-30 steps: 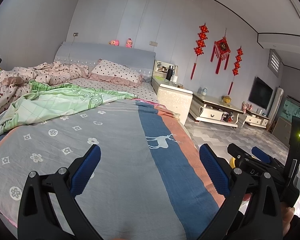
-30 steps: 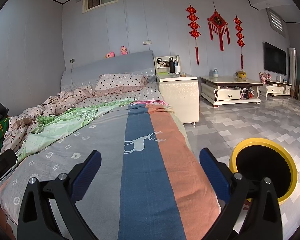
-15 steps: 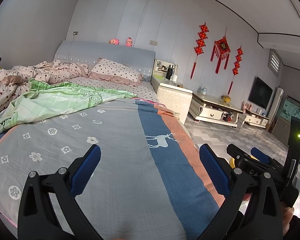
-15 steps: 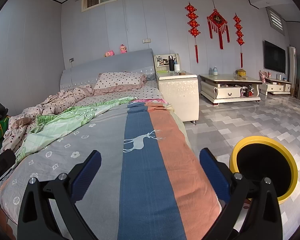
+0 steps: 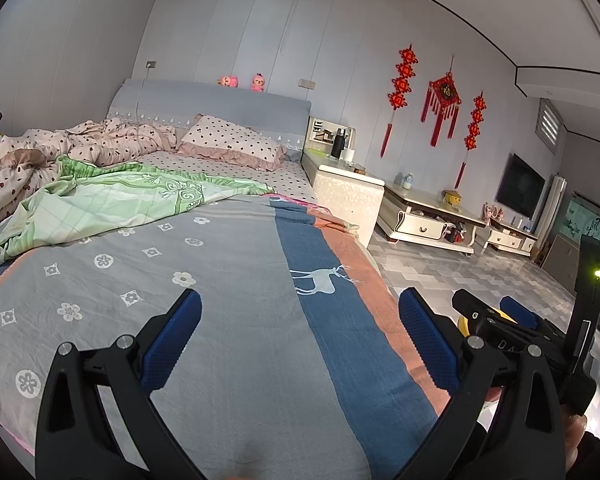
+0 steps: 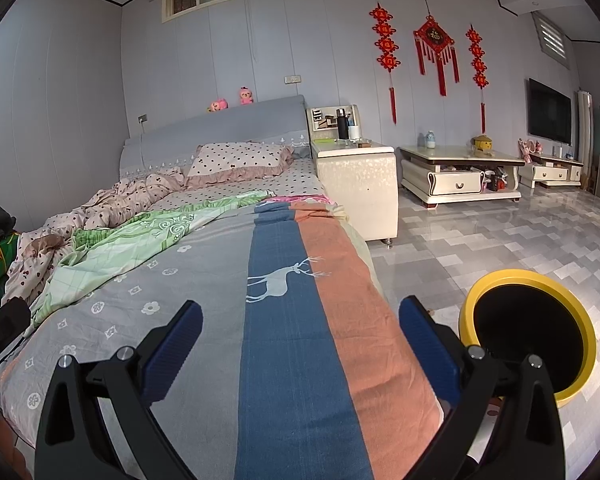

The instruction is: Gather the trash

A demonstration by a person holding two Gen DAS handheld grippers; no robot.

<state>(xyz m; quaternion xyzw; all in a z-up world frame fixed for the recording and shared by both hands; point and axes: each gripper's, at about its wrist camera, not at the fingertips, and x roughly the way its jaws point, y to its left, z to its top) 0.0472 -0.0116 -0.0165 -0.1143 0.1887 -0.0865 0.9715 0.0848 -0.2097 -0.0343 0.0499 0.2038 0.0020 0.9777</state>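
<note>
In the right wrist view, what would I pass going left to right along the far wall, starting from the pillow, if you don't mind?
Pillow → bedside cabinet → coffee table → television.

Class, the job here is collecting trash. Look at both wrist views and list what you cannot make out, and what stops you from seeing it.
- Inside of the yellow bin: right view, black, contents unreadable.
- Bin's near side: right view, hidden behind the right gripper.
- Same bin in the left view: nearly all covered by the right gripper's body; left gripper is open.
- Items on the nightstand: too small to identify.
- Floor beyond the bed: hidden by the mattress.
</note>
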